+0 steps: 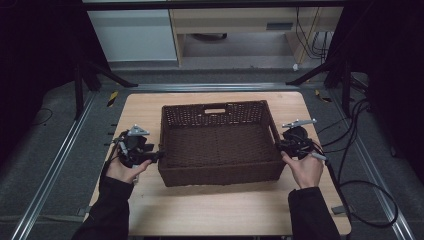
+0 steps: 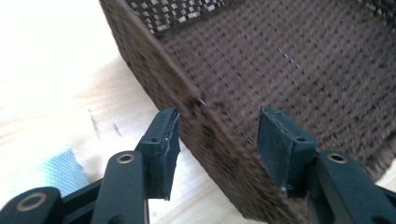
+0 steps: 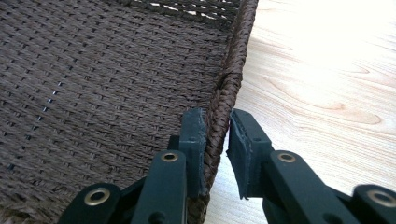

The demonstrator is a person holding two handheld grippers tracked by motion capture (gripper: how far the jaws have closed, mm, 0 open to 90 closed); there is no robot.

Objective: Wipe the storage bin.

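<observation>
A dark brown woven basket sits empty in the middle of the wooden table. My left gripper reaches its left wall near the front corner. In the left gripper view the jaws straddle that wall with space on both sides, so the gripper is open. My right gripper is at the basket's right wall. In the right gripper view its jaws pinch the braided rim, one pad inside the basket and one outside.
Bare table top lies outside the basket's right wall, and more lies left of it. Black cables trail off the table's right side to the floor. Metal rails run along the floor at the left.
</observation>
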